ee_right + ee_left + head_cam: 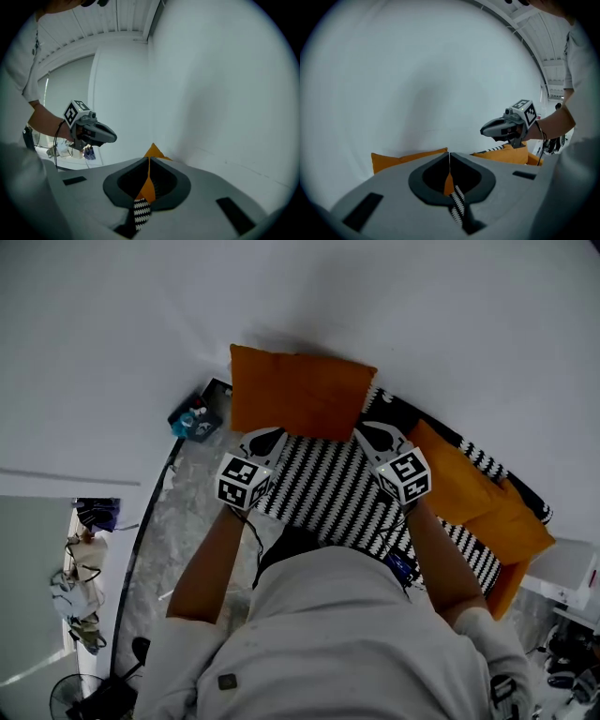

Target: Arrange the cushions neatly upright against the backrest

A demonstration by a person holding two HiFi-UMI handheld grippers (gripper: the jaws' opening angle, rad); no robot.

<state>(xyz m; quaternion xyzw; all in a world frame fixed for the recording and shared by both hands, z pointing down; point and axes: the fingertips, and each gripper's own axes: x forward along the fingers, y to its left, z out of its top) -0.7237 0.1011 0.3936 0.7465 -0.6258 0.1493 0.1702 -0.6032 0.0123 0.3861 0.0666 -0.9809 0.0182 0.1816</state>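
An orange cushion [298,392] stands on edge at the left end of the sofa, against the white wall. My left gripper [263,437] is shut on its lower left edge, and my right gripper [377,434] is shut on its lower right edge. In the left gripper view, orange fabric [448,183] is pinched between the closed jaws, and the cushion's top edge [393,161] shows beyond them. The right gripper view shows an orange corner [153,151] sticking up past the closed jaws. Two more orange cushions [487,507] lie at the sofa's right end.
The sofa seat [328,488] has a black-and-white zigzag cover. A blue bag [195,418] sits on the grey floor by the sofa's left end. A fan [80,697] and clutter [80,587] stand at the far left. White furniture [572,573] is at the right.
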